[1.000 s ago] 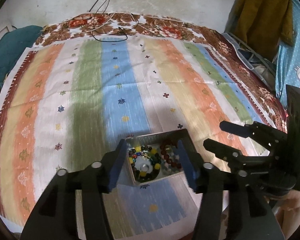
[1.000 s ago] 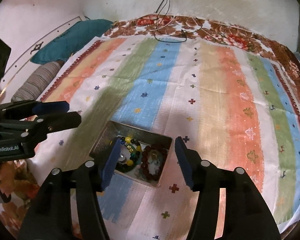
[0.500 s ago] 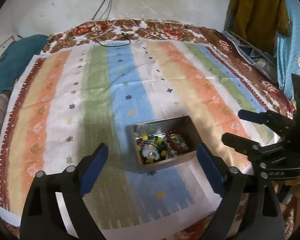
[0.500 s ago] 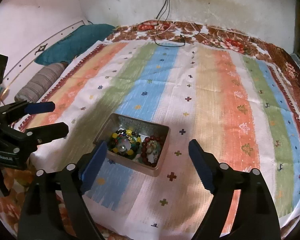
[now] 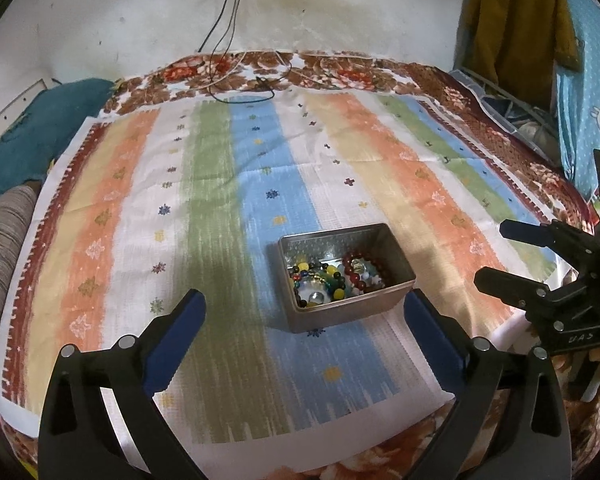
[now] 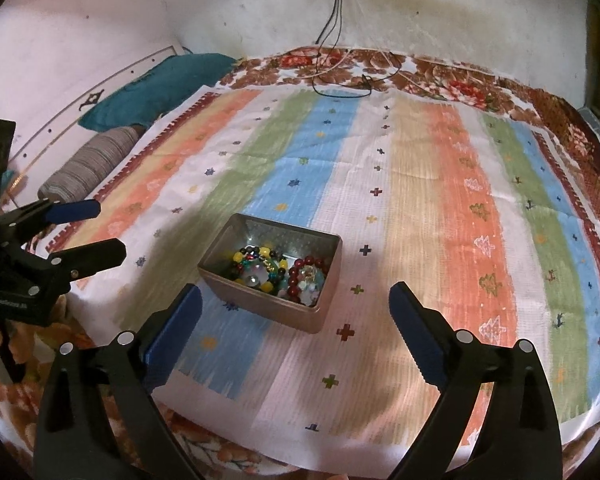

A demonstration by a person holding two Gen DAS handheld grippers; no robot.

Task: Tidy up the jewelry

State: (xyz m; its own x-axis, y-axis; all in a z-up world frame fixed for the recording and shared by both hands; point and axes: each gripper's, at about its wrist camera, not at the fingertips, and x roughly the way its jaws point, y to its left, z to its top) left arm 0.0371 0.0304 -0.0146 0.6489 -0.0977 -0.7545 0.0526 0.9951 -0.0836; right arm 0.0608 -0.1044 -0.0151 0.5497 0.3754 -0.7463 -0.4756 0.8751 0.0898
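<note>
Tin of beads lies ahead between both grippers, long axis crosswise; left gripper and right gripper jaws opening, empty, about equally near.

A small rectangular metal tin, lid off, is set flat on the striped cloth spread over the bed, sitting where the blue stripe meets the white one. Two beaded bracelets are tucked inside side by side: a multicolored bracelet with yellow, green and dark beads, and a dark red bracelet right next to it, touching.
</note>
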